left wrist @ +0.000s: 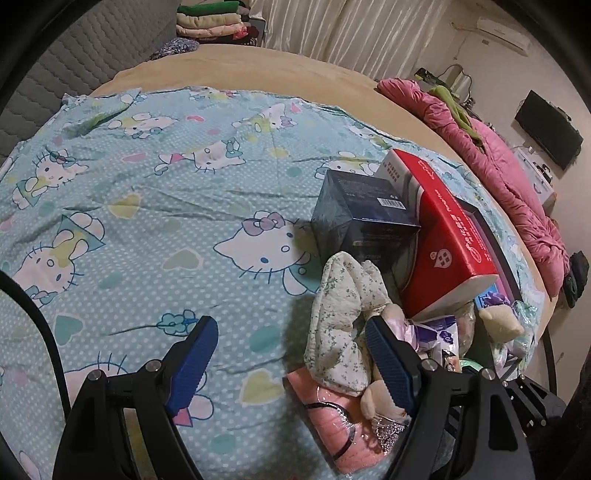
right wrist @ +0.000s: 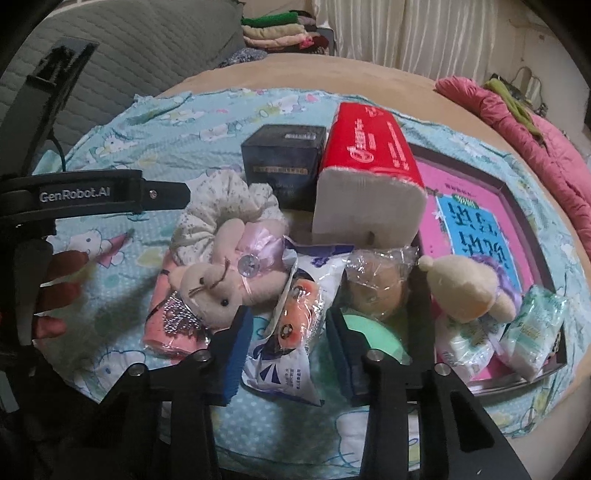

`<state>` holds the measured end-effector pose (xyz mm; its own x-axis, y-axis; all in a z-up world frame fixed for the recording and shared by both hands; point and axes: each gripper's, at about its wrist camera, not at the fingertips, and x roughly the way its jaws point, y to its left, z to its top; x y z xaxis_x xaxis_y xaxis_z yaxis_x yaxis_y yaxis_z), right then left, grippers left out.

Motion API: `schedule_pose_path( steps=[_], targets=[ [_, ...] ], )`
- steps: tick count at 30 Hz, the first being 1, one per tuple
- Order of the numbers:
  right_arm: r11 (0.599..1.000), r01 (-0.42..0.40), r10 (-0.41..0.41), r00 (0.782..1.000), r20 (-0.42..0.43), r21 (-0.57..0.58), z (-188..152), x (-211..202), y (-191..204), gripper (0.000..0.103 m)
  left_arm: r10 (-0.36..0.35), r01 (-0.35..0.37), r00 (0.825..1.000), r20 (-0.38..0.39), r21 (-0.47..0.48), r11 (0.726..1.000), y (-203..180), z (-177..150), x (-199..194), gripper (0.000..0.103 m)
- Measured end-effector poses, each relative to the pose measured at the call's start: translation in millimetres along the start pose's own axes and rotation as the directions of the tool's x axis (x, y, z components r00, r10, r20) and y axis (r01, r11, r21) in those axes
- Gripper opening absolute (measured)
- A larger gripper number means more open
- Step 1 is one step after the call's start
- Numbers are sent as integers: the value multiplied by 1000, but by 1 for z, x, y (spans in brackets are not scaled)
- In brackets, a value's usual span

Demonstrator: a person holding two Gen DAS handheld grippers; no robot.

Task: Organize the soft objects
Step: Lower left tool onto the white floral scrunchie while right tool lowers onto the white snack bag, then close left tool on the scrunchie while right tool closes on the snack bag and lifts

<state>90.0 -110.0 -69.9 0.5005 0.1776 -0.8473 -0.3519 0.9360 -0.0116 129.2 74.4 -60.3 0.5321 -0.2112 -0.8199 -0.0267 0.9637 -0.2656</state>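
Note:
A pile of soft things lies on a Hello Kitty sheet (left wrist: 155,229). A floral fabric scrunchie (left wrist: 340,317) (right wrist: 225,206) rests on a beige plush bunny (right wrist: 221,280) and a pink wrapped cloth (right wrist: 166,325) (left wrist: 332,421). A white snack bag (right wrist: 291,325), a wrapped bun (right wrist: 376,284), a cream plush (right wrist: 461,291) and tissue packs (right wrist: 532,332) lie nearby. My left gripper (left wrist: 291,350) is open, its right finger (left wrist: 388,354) against the scrunchie. My right gripper (right wrist: 288,347) is open around the snack bag.
A dark box (left wrist: 362,221) (right wrist: 284,166) and a red tissue pack (left wrist: 443,229) (right wrist: 373,166) stand behind the pile. A pink tray with a book (right wrist: 480,206) lies right. A pink quilt (left wrist: 509,177) and folded clothes (left wrist: 210,22) sit at the bed's edges.

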Motion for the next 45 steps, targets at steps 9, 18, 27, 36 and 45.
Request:
schedule_pose_path(
  steps=[9,18,27,36,45],
  targets=[
    [1000,12,-12,1000,-26,-4,0,16,0,38,-5,5,1000,-18,13,1000,-3,1,13,82],
    [999,-43,43,999,-9,31,2,19,-10,28,-5,6,999,-43,25,1000,-7,2,31,81],
    [992,-102,101,995,19,70,1,11,-19,26,-56,56,996,-65,8,998,-4,3,45,24],
    [990,-127,122,990,68,66,-1,-4,-19,26,-141,142,990,24,-16,990,-1,10,16,11],
    [988,-136,128,987,102,75,1,-13,-20,26,-135,136,987,89,-1,991,3,13,-12,11]
  ],
)
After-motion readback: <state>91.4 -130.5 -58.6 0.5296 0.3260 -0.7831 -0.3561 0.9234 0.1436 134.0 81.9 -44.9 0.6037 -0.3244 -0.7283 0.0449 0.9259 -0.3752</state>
